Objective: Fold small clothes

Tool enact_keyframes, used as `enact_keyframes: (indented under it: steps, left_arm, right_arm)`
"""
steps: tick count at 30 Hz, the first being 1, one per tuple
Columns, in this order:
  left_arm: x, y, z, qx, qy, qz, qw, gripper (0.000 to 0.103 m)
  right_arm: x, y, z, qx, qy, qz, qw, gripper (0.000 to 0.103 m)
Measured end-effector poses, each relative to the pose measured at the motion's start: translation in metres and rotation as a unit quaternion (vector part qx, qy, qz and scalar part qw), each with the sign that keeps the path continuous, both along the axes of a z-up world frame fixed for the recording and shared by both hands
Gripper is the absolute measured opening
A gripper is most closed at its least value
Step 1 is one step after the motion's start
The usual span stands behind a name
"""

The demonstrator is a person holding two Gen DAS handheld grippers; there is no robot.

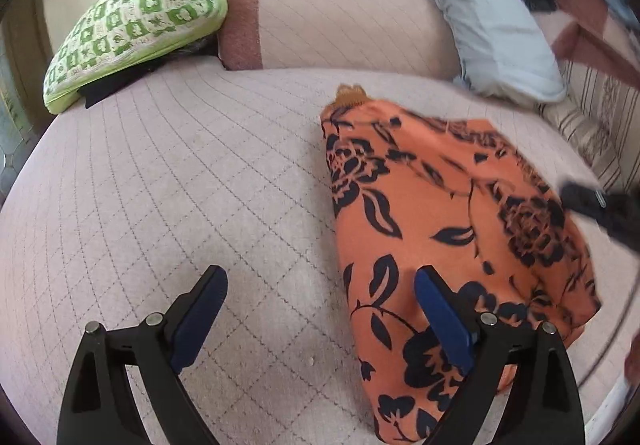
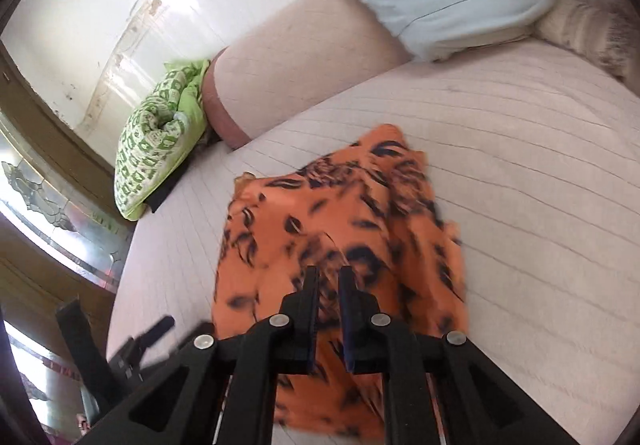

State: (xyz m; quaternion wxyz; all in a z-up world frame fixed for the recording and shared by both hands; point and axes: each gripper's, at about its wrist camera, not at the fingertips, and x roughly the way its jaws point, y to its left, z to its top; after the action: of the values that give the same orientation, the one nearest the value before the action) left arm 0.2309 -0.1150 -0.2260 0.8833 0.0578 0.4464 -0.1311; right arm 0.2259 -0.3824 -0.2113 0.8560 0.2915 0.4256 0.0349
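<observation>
Both claws matter: the left gripper (image 1: 320, 309) is spread wide, empty, astride the orange cloth (image 1: 448, 229) edge; the right gripper (image 2: 329, 285), nearly closed, apparently empty. Folds could be dragged loose.

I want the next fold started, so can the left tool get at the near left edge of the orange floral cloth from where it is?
Probably yes. The left tool is open, straddling the edge of the orange floral cloth, with nothing between them on the quilted bed cover.

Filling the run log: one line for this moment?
cloth: orange, on bed | left gripper: open, empty | right gripper: shut
</observation>
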Motion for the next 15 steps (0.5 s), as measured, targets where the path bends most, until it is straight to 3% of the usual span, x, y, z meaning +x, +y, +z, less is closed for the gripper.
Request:
enact_keyframes:
  steps: [3, 7, 9, 15]
  left_arm:
    - [0.003, -0.003, -0.002, 0.001, -0.002, -0.004, 1.0, 0.095]
    - [0.007, -0.004, -0.001, 0.002, -0.006, -0.01, 0.9999, 0.095]
    - [0.01, -0.004, -0.002, 0.004, -0.004, -0.01, 0.9999, 0.095]
    - [0.017, -0.003, -0.002, -0.002, 0.001, -0.006, 1.0, 0.097]
  right_arm:
    - [0.036, 0.003, -0.016, 0.032, 0.016, 0.012, 0.999, 0.012]
    - [0.085, 0.008, -0.047, -0.002, 0.054, 0.004, 0.999, 0.01]
    - [0.101, 0.006, -0.068, 0.018, 0.082, 0.014, 0.996, 0.011]
    - [0.098, 0.002, -0.055, 0.029, 0.07, 0.003, 0.997, 0.011]
